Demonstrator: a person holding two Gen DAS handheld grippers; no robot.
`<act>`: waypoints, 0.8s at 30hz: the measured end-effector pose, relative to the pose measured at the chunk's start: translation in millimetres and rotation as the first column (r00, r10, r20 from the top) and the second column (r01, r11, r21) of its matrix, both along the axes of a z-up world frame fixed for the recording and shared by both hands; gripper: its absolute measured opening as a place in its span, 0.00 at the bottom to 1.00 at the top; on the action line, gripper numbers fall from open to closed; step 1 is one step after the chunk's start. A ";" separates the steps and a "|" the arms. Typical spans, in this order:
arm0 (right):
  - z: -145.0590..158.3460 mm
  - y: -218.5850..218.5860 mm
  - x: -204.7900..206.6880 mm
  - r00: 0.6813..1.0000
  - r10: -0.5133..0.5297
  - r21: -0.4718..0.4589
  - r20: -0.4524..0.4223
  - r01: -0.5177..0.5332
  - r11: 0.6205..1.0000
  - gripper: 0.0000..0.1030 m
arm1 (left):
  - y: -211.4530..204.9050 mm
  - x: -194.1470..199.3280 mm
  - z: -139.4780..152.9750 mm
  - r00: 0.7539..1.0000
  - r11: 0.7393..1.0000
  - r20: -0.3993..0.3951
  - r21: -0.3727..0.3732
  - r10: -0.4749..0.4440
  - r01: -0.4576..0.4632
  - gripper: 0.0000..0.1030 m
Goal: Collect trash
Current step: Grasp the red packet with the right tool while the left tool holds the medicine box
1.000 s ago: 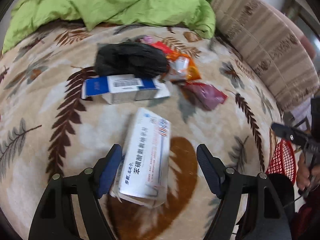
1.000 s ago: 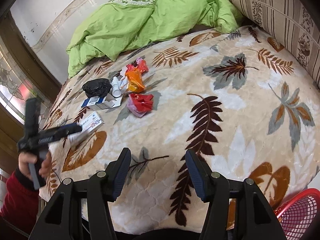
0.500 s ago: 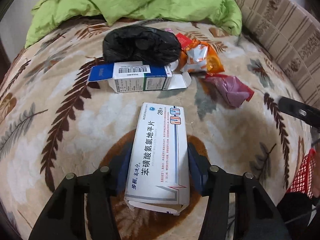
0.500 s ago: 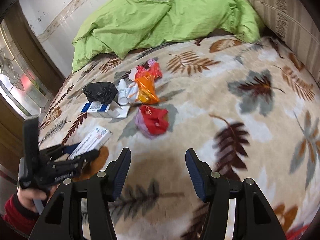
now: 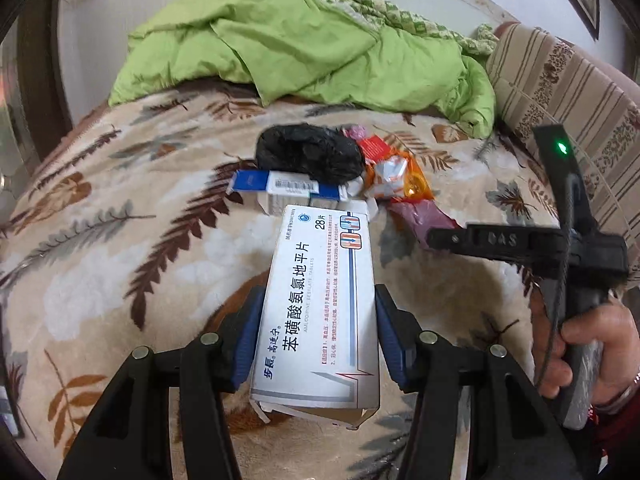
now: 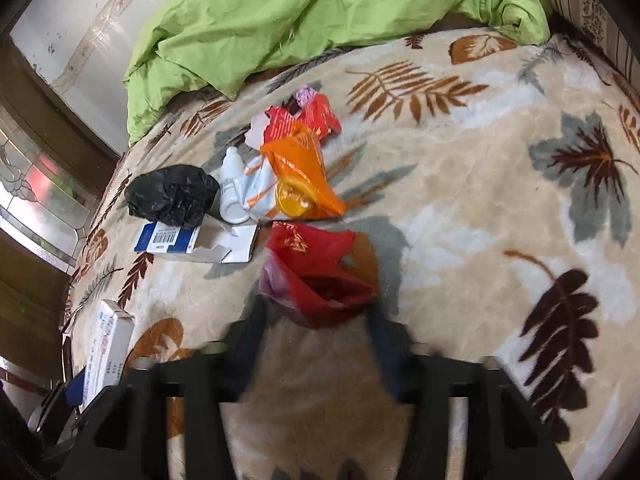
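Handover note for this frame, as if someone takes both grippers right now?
Left gripper: shut on the white medicine box, lifted off the blanket.
Right gripper: jaws just closing around the red plastic bag; blurred, grip unconfirmed.
On the bed: black bag, blue-and-white carton, white bottle, orange wrappers.
Done: nothing binned. Left: bin everything; no bin in view.

We have two fisheye views, each looking forward and downward along a claw onto the bed (image 5: 100,240). The left wrist view sits close over the white pill box (image 5: 320,312), facing the green quilt (image 5: 320,48). The right wrist view hangs near the red bag (image 6: 320,272). Both share the litter pile — black bag (image 5: 310,154), blue box (image 6: 172,240) — and the quilt.
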State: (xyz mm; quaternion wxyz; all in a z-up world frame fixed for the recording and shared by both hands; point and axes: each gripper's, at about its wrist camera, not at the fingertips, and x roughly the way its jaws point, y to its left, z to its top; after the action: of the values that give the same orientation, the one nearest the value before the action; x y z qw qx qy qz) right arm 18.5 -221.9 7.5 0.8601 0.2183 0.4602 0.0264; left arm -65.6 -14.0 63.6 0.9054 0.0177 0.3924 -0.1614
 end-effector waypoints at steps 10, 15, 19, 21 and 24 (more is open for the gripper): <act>22.2 18.1 -40.1 0.996 0.027 -0.097 0.088 -0.018 0.995 0.35 | 7.8 4.3 -2.6 0.999 0.999 0.002 -0.003 0.044 -0.044 0.51; 22.0 33.4 -47.4 0.996 0.088 -0.115 0.034 -0.084 0.990 0.37 | 12.7 7.9 -5.8 0.998 0.998 -0.020 -0.021 0.060 -0.060 0.51; 15.2 36.3 -49.8 0.994 0.106 -0.064 -0.014 -0.107 0.992 0.48 | 14.4 8.1 -6.5 0.998 0.998 -0.023 -0.026 0.065 -0.065 0.51; 13.9 36.2 -51.3 0.995 0.099 -0.053 -0.020 -0.100 0.994 0.60 | 14.4 8.1 -6.4 0.998 0.997 -0.021 -0.024 0.066 -0.067 0.51; 15.3 37.1 -53.3 0.995 0.101 -0.035 -0.013 -0.101 0.994 0.62 | 14.5 8.2 -6.4 0.998 0.998 -0.021 -0.025 0.065 -0.066 0.51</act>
State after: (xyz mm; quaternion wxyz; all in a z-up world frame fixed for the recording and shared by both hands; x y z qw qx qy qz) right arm -34.8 -184.9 22.8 0.8590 0.1793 0.4758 0.0605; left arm -57.4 0.5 57.1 0.9062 -0.0082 0.4000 -0.1368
